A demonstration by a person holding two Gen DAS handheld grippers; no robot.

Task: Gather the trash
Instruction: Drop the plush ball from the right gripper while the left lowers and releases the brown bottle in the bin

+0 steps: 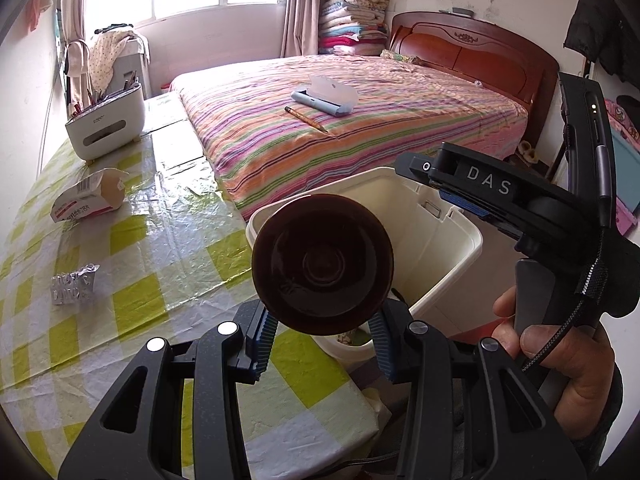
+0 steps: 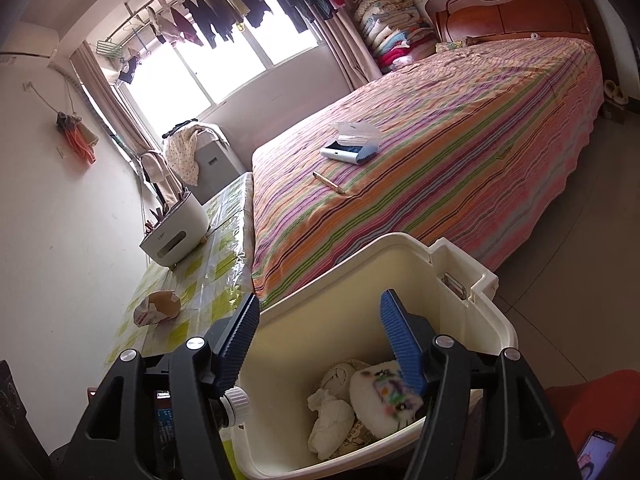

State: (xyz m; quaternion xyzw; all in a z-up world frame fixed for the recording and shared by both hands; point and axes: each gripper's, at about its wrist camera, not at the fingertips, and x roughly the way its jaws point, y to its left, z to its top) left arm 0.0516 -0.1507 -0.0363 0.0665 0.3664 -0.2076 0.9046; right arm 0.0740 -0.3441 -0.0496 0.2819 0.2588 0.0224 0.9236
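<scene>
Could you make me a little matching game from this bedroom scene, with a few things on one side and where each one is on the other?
Things:
1. brown bottle
2. pencil
3. crumpled tissue
4. empty pill sheet

Places:
A. inside the white bin
B. on the checked table
C. between the left claw pads
D. on the striped bed

Pairs: 1-C, 2-D, 3-A, 4-B

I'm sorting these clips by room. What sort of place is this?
A lived-in bedroom, most likely: a bed with a striped cover and wooden headboard, folded quilts stacked in the corner, and laundry hanging by the window.
</scene>
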